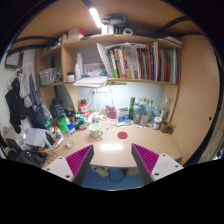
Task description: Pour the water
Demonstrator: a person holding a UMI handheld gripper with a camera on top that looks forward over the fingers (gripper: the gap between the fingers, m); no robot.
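Observation:
My gripper [112, 165] is open and empty, its two magenta pads [80, 158] wide apart, held in front of the near edge of a light wooden desk [112, 150]. A white cup [96, 129] stands on the desk well beyond the fingers, a little left of centre. A small red round thing [122, 134] lies flat to its right. A green bottle [133, 107] and other bottles and jars [148, 116] stand further back on the right. Nothing is between the fingers.
A shelf of books [140, 62] hangs above the desk. Clutter with a green-topped bottle [62, 124] crowds the desk's left side. A wooden side panel [196, 100] closes the right. Cables lie on the blue floor [100, 174] under the desk.

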